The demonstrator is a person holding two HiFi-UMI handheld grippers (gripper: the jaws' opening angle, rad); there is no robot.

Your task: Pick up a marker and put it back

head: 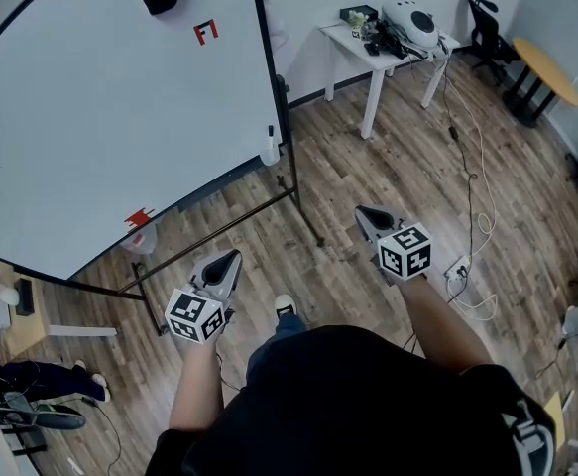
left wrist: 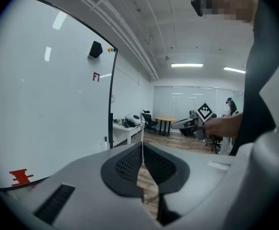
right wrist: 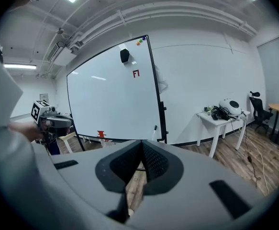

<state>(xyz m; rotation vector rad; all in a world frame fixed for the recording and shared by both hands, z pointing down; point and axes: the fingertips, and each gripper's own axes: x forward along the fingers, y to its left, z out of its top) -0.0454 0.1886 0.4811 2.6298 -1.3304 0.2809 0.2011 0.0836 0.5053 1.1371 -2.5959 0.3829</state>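
Nearest to us, both hand-held grippers are narrow: the left hand-held gripper and the right hand-held gripper each have their jaws pressed together with nothing between them. Both hang at about waist height over the wooden floor, well apart from each other.

The marker is ahead of both. It seems to stand upright, long axis vertical with the dark cap on top, at the lower corner of the whiteboard. It sits just beside the dark frame post. From the right hand-held gripper it lies almost straight along the jaw line, a touch to the right. From the left one it lies ahead and off to the left. We judge the right one better aimed, though neither is clearly nearer.

The jaws will have to open before any reach. The post crowds the marker on its far side from the board face, and the stand's foot lies on the floor between us and the board. Further right of the right hand-held gripper stands a white worktop, and loose cables trail well clear of the path.
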